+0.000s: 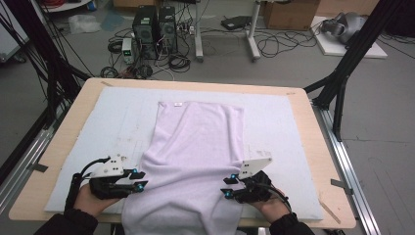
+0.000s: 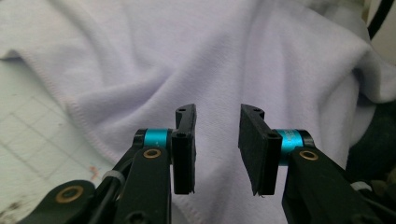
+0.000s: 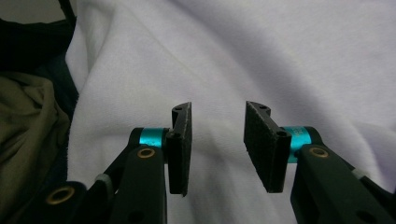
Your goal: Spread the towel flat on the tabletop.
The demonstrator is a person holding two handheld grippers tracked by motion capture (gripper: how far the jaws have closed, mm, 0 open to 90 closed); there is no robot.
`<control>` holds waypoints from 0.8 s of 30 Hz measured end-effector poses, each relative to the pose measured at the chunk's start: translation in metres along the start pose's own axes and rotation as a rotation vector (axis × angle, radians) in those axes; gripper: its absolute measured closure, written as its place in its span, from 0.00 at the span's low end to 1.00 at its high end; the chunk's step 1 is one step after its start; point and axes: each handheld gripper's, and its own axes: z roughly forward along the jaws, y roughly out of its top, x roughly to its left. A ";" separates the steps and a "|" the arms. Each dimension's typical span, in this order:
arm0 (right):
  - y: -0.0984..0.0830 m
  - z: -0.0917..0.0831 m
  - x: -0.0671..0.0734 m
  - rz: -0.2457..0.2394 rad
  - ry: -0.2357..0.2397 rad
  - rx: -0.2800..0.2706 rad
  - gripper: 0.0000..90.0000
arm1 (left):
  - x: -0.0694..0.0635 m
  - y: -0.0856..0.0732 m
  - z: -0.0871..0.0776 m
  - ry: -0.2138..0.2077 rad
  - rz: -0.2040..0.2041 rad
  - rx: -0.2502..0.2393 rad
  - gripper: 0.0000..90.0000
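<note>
A pale lilac towel (image 1: 195,147) lies lengthwise on the white mat (image 1: 279,122), and its near end hangs over the table's front edge. My left gripper (image 1: 139,179) sits at the towel's left edge near the front, jaws pointing right toward the cloth. In the left gripper view the left gripper (image 2: 218,113) is open, with wrinkled towel (image 2: 187,56) behind the gap and nothing pinched. My right gripper (image 1: 229,186) sits at the towel's right edge, pointing left. In the right gripper view the right gripper (image 3: 218,108) is open over smooth towel (image 3: 261,56).
The mat covers a wooden table (image 1: 315,132) with bare wood around it. Black frame legs (image 1: 342,78) stand at the back right and back left. Computer towers (image 1: 154,29) and cables lie on the floor beyond the table. Dark and olive clothing (image 3: 32,121) shows beside the towel.
</note>
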 end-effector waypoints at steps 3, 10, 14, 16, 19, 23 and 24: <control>-0.001 0.008 0.000 -0.005 0.007 0.021 0.67 | 0.001 -0.002 0.008 -0.012 0.002 0.017 0.72; -0.007 0.014 -0.004 0.006 0.014 0.022 0.66 | -0.002 -0.001 0.017 -0.074 0.029 0.025 0.70; -0.007 0.017 -0.006 -0.005 0.005 0.041 0.66 | 0.000 -0.003 0.026 -0.081 0.040 0.068 0.68; -0.007 0.021 -0.005 -0.016 -0.006 0.066 0.68 | 0.000 -0.005 0.033 -0.086 0.048 0.107 0.71; -0.007 0.021 -0.005 -0.033 -0.012 0.068 0.81 | 0.000 -0.006 0.037 -0.071 0.057 0.126 0.84; -0.005 0.023 -0.003 -0.056 0.012 0.077 0.96 | 0.001 -0.006 0.036 -0.070 0.037 0.125 0.94; -0.005 0.022 -0.002 -0.061 0.019 0.081 0.97 | 0.001 -0.006 0.035 -0.068 0.036 0.126 0.95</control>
